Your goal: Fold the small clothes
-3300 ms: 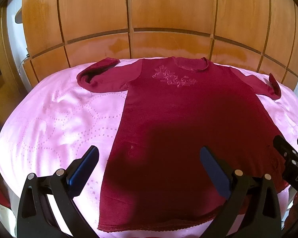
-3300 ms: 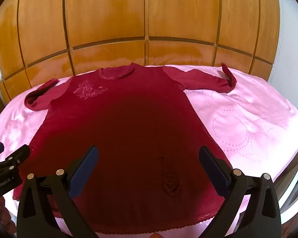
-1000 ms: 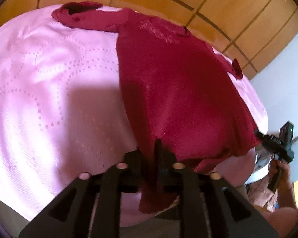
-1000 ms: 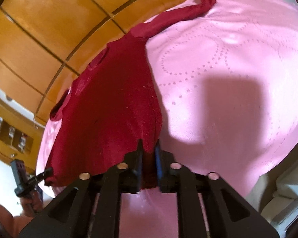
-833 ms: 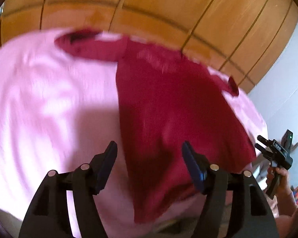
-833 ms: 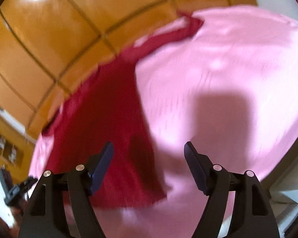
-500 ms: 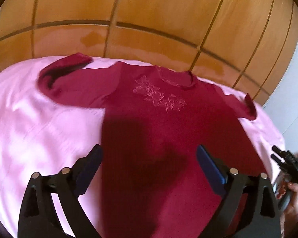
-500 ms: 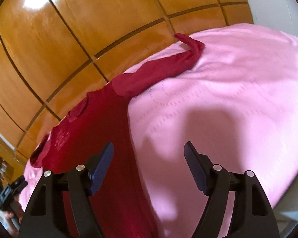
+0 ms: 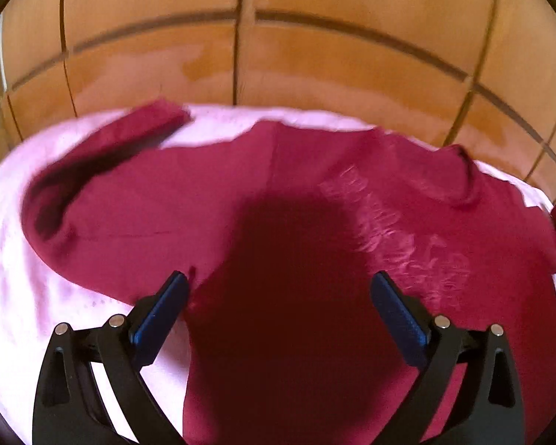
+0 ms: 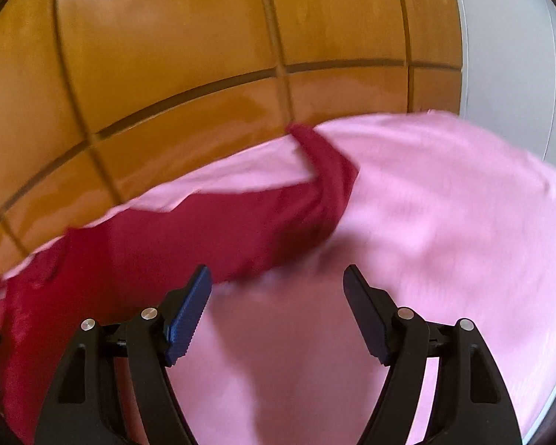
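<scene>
A dark red long-sleeved garment [image 9: 307,230] lies flat on the pink bedspread [image 9: 26,296], neck towards the wooden wall. In the left wrist view my left gripper [image 9: 280,289] hangs wide open over its chest and left armpit, nothing between the blue pads [image 9: 396,311]. The left sleeve [image 9: 103,155] bends back at the cuff. A pale embroidered motif [image 9: 396,237] sits to the right. In the right wrist view my right gripper [image 10: 278,289] stands open just below the right sleeve [image 10: 241,218], whose cuff [image 10: 326,163] curls upward. Nothing lies between its pads [image 10: 191,307].
A panelled wooden wall [image 9: 278,37] runs close behind the bed. A white wall [image 10: 511,55] stands at the right. Bare pink bedspread [image 10: 444,222] spreads to the right of the sleeve and at the left of the garment.
Both grippers let go of the hem corners and opened. Both then travelled up the garment, the left to the chest and left sleeve, the right to the right sleeve.
</scene>
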Motion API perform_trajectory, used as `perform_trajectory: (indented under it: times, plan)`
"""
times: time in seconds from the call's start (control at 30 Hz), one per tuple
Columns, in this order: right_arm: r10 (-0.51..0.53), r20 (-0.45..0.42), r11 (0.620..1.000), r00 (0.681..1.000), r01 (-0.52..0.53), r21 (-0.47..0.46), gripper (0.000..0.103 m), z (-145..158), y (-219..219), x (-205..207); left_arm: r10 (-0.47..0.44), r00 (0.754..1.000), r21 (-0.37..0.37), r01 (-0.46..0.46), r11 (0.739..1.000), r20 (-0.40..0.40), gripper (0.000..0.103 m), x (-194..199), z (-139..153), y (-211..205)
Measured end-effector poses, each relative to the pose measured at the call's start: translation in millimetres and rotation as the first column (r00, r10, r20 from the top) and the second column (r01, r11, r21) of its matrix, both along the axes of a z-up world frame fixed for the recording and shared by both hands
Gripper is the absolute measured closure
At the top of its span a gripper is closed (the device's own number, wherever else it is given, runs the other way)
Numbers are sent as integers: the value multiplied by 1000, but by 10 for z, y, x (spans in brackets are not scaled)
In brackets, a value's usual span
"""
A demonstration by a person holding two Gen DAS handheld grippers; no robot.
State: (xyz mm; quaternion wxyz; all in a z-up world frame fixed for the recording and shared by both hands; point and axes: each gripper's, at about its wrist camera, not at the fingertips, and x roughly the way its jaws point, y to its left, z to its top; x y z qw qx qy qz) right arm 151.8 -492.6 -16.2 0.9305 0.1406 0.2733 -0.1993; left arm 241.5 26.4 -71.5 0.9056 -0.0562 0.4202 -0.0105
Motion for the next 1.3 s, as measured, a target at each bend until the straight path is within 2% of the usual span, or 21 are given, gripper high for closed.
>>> perform_trajectory:
  times: [0.2,0.43,0.53,0.57,0.6,0.7,0.8,0.9,0.97,1.17,1.23,1.3]
  plan:
    - [-87,-80,993,993,80,-93,30,146,-469,790,6,1000,9,-6,1000,-23,3,9,-112,-20]
    - [-148,-160,983,976,127,-133,31,12,-704,1258,7,999,16,-6,1000,-38,2,51,-161,-62]
    - [-171,-197,975,965,136,-178,47,-65,-750,1369,6,999,4,-6,1000,-40,2,66,-180,-49]
    - [-184,-207,972,961,146,-185,59,-78,-784,1395,7,999,5,-6,1000,-42,2,73,-188,-51]
    - [-196,-215,970,957,156,-188,70,-96,-808,1393,7,999,6,-7,1000,-42,2,83,-193,-53]
    - [-196,-206,977,959,173,-126,86,-154,-939,1315,8,999,11,-7,1000,-41,2,78,-202,-69]
    - [-215,-148,976,965,214,-25,92,-142,-1058,1113,7,999,6,-7,1000,-40,2,81,-207,-63]
    - [-238,-77,967,968,243,69,92,-93,-1118,897,7,999,2,-7,1000,-37,2,81,-212,-57]
    - [-241,-38,965,970,243,97,92,-40,-1112,800,7,999,-3,-7,1000,-35,2,84,-213,-43]
    - [-199,48,976,979,193,97,92,191,-864,640,6,999,-12,-6,1000,-32,2,90,-216,-27]
    - [-182,54,982,982,179,67,92,265,-762,639,6,999,-15,-6,1000,-31,2,89,-213,-23]
    - [-178,13,983,984,178,48,92,273,-719,702,5,1000,-24,-6,1000,-29,2,89,-210,-11]
